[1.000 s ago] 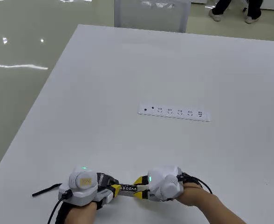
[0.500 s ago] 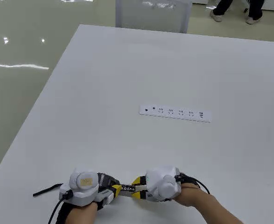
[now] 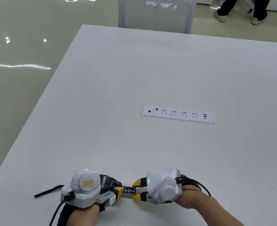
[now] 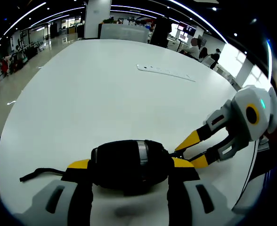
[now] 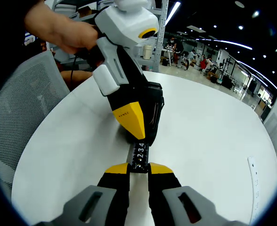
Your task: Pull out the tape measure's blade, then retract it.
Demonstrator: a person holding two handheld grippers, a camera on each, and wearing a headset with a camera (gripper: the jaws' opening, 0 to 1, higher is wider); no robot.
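My left gripper [image 4: 131, 165] is shut on the black tape measure case [image 4: 129, 162], near the table's front edge. In the head view the left gripper [image 3: 111, 192] sits left of the right gripper [image 3: 137, 190], and a short length of blade [image 3: 128, 190] spans the small gap between them. My right gripper [image 5: 139, 168] is shut on the blade [image 5: 140, 154], whose printed numbers show just past its yellow fingertips [image 5: 115, 168]. The case [image 5: 145, 110] lies a little beyond, held by the left gripper's yellow fingertips [image 5: 131, 118]. A black wrist strap [image 3: 46, 191] trails left from the case.
A white power strip [image 3: 177, 114] lies mid-table, well beyond the grippers. The white table [image 3: 167, 70] stretches far ahead; its left edge [image 3: 39, 108] drops to a glossy floor. A grey chair back [image 3: 155, 14] stands at the far end.
The right gripper has moved left toward the left one, and the exposed length of blade between them has shortened. The left gripper has stayed in place.
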